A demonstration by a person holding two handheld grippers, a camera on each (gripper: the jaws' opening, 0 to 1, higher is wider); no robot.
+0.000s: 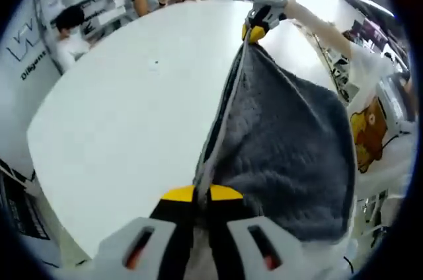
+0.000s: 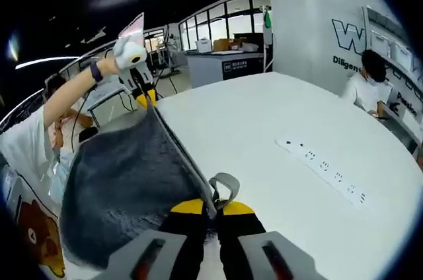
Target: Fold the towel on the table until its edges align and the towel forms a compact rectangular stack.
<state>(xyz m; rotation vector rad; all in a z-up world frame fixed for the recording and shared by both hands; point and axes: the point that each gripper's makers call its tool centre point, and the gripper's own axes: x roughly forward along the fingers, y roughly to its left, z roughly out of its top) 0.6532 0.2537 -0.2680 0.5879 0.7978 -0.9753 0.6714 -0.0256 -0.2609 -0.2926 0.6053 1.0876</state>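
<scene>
Left gripper view, nearest first: left claw (image 1: 201, 194) at 6 o'clock, yellow-tipped jaws pinched together on the near edge of the grey towel (image 1: 291, 154). Towel held off the white counter (image 1: 132, 115), stretched taut along its pale hem from 6 o'clock up toward 1 o'clock, the bulk sagging down toward 4 o'clock. At the far end of that hem, right claw (image 1: 253, 34), likewise clamped on the towel's other corner, with the person's forearm (image 1: 324, 26) running off toward 2 o'clock. Beyond, at 4 o'clock, a shirt with a bear print (image 1: 371, 131). Farthest, seated people (image 1: 69, 35) at 10 and 11 o'clock along the counter's far rim, shelving behind them.

Right gripper view, nearest first: right claw (image 2: 213, 207) at 6 o'clock, jaws closed on the towel (image 2: 122, 187) hem, a small grey hanging loop (image 2: 225, 184) poking up just above the tips. Towel hanging toward 8 o'clock, hem running tight up to 11 o'clock. There, left claw (image 2: 144, 100) gripping the far corner, held by a hand (image 2: 122, 52) with a dark wristband. On the counter (image 2: 264, 121) at 3 o'clock, a white power strip (image 2: 327, 168) lying flat, well apart from the towel. Farther off, a seated person (image 2: 367, 85) at 2 o'clock beside a white wall with lettering.
</scene>
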